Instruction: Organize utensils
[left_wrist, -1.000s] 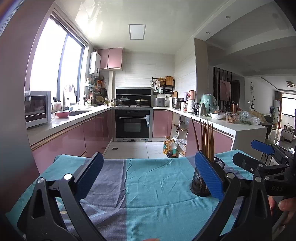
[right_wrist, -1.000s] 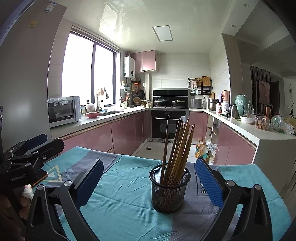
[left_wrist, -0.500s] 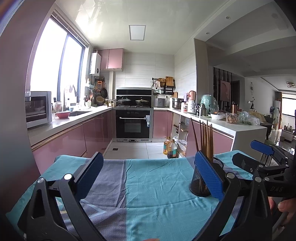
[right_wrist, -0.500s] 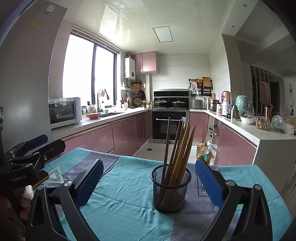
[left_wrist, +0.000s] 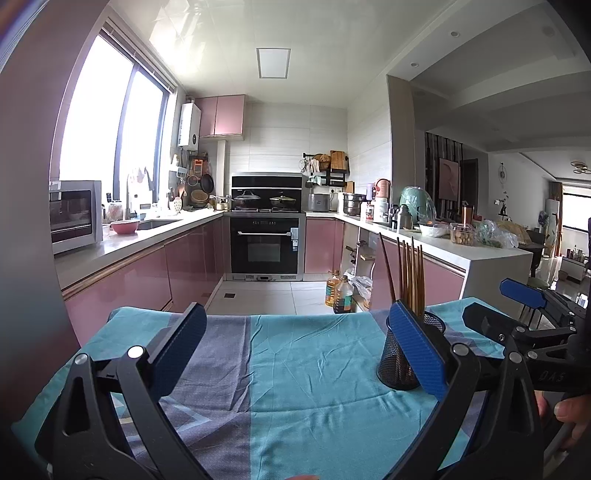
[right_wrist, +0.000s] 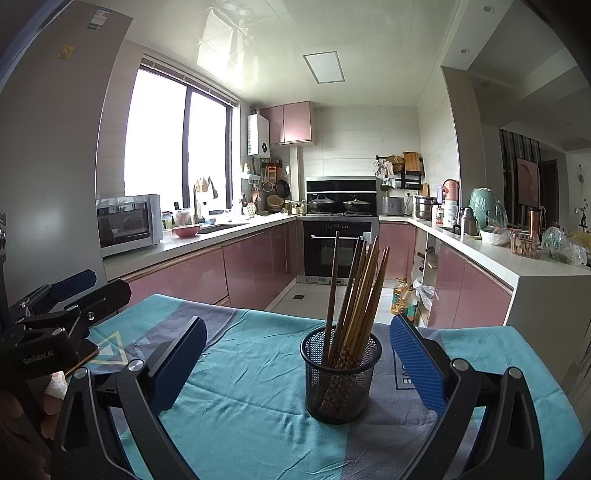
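Note:
A black mesh holder (right_wrist: 340, 373) stands on the teal cloth (right_wrist: 251, 369), with several wooden chopsticks (right_wrist: 357, 291) upright in it. My right gripper (right_wrist: 297, 362) is open and empty, its jaws wide on either side of the holder, a little short of it. My left gripper (left_wrist: 297, 350) is open and empty over bare cloth (left_wrist: 303, 362). In the left wrist view the holder (left_wrist: 397, 365) sits behind my right finger, chopsticks (left_wrist: 408, 273) sticking up. The right gripper also shows at the right edge of the left wrist view (left_wrist: 524, 306).
The table's far edge drops to the kitchen floor, where oil bottles (left_wrist: 341, 291) stand. Pink cabinets and a white counter (right_wrist: 517, 266) run along the right. A microwave (right_wrist: 127, 223) sits on the left counter. A flat dark object (right_wrist: 83, 354) lies on the cloth by the left gripper.
Both views have shifted only slightly; the holder sits a touch further right in the right wrist view. Both grippers stay open and empty.

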